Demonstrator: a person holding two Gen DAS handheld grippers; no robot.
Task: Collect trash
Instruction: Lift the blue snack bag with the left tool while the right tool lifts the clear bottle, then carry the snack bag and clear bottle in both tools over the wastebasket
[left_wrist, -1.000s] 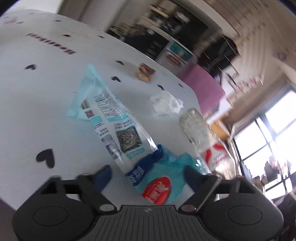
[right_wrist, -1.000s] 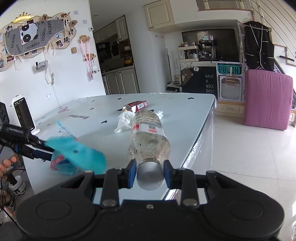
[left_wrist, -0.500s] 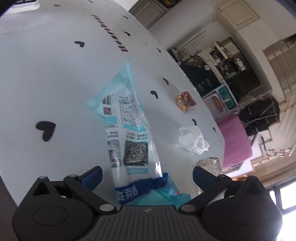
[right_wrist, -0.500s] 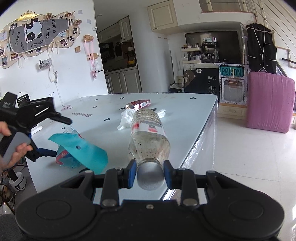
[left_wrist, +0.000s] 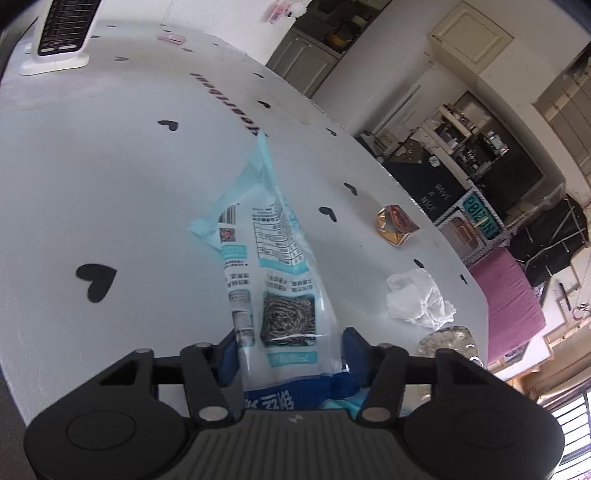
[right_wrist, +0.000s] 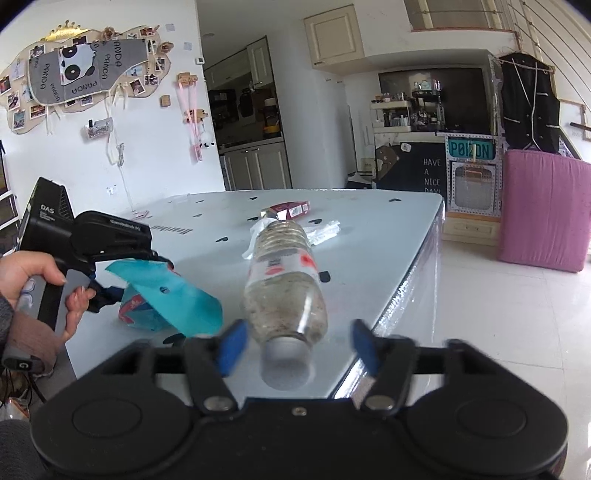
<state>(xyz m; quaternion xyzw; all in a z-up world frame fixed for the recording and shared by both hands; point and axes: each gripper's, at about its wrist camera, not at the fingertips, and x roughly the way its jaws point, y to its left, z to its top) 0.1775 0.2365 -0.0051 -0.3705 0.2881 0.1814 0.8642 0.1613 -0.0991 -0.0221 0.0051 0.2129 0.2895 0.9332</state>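
Plastics on a smooth surface

I see a glossy clear plastic bag (left_wrist: 275, 258), crumpled white tissue (left_wrist: 419, 299), a transparent ribbed plastic bottle (right_wrist: 282, 280), and the semi-gloss pale surface (left_wrist: 92, 177).

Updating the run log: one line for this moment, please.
left tongs: closing on scourer packet | right tongs: open, bottle lying between fingers | tissue, gold wrapper: on table
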